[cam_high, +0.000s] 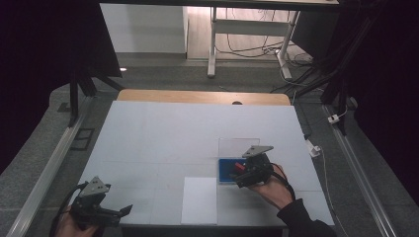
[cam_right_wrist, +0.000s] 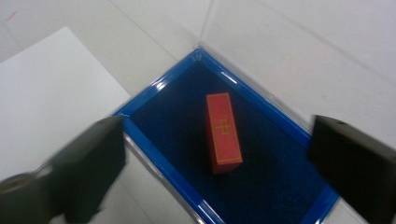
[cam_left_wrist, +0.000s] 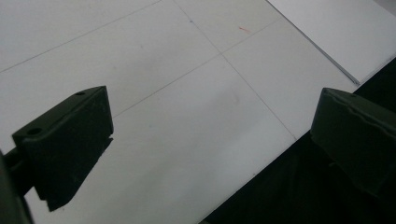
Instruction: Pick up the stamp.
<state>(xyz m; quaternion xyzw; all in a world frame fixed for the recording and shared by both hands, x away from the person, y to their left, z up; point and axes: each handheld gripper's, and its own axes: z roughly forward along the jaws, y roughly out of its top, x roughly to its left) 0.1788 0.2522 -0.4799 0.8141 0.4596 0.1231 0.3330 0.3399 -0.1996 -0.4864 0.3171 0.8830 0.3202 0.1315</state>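
This looks like a lab or recording room. A white-topped desk (cam_high: 163, 138) marked with thin grid lines stands on grey carpet, flanked by metal rails (cam_high: 44, 168). At 12 o'clock, loose cables (cam_high: 257, 48) trail under another desk frame (cam_high: 213, 44), with dark curtains at either side.

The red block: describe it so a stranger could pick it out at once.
Start at the white table and go to the blue tray on its near right part, beside the white sheet. The red block lies on the tray's dark lining, between the open right tongs. It is the only red thing there, long, with gold lines.
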